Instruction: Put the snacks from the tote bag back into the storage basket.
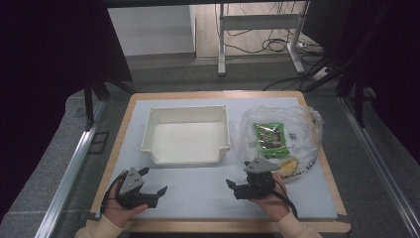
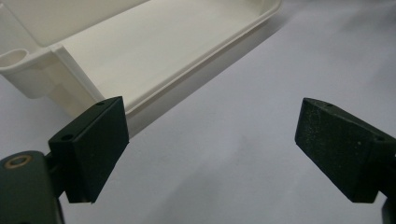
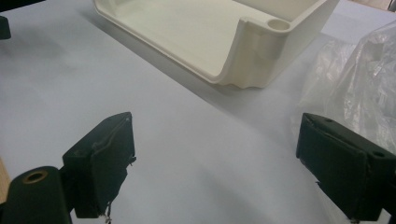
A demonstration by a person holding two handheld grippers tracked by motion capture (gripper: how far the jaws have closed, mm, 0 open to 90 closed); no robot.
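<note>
An empty white plastic bin [image 1: 185, 135] sits mid-table, its low front lip facing me. Right of it lies a clear plastic bag [image 1: 302, 124] holding a green snack packet [image 1: 270, 139] and something yellow [image 1: 288, 166]. My left gripper [image 1: 153, 181] rests near the front left, open, nothing between its jaws; in the left gripper view [image 2: 212, 149] it points past the bin's corner [image 2: 56, 70]. My right gripper [image 1: 238, 174] is open at the front right, beside the bag's near edge. In the right gripper view [image 3: 215, 163] the bin [image 3: 210, 32] lies ahead, the bag [image 3: 359, 79] to the right.
A white mat [image 1: 198, 193] covers the wooden table [image 1: 223, 227]. Metal rails [image 1: 74, 163] run along both sides. Beyond the table stand a desk frame [image 1: 257, 22] and floor cables [image 1: 277, 47]. Dark curtains hang left and right.
</note>
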